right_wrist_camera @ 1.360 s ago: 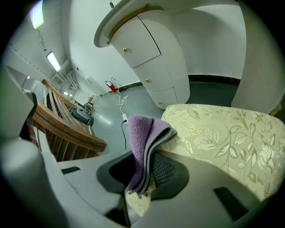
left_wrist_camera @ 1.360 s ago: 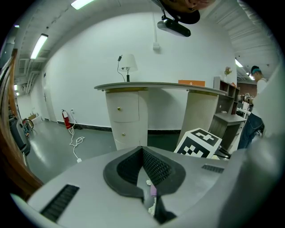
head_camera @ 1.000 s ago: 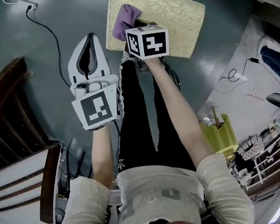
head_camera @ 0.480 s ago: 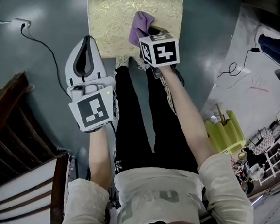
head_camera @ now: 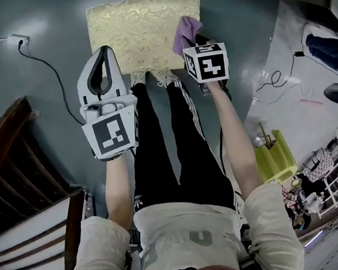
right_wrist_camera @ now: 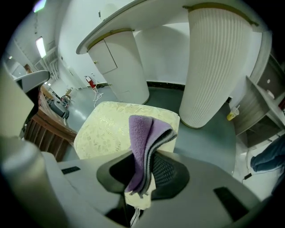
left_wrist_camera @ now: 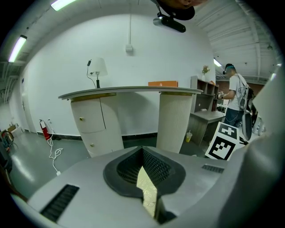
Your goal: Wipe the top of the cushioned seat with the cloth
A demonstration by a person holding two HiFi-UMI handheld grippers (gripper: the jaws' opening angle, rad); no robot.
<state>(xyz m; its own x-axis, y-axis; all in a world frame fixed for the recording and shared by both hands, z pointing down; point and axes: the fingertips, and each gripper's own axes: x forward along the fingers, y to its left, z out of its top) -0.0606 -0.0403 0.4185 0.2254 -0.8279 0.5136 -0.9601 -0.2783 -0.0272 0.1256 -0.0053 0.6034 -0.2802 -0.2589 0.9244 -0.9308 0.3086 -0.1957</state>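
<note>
- Cloth (right_wrist_camera: 144,147): purple, folded; clamped between right gripper (right_wrist_camera: 141,180) jaws; top sticks up past the tips
- head view: cloth sits over the right edge of seat (head_camera: 142,28); can't tell whether it touches the fabric
- seat: gold-patterned cushion on grey floor; person's shoes (head_camera: 152,77) at its front edge
- left gripper (left_wrist_camera: 144,171): jaws together, only a thin slit, nothing in it; seat fabric shows through the slit; in head view it hangs over the seat's front-left corner
- socket (head_camera: 17,39) with cable on floor left of seat; wooden chair (head_camera: 19,174) lower left; white column (right_wrist_camera: 218,67) beyond seat
</note>
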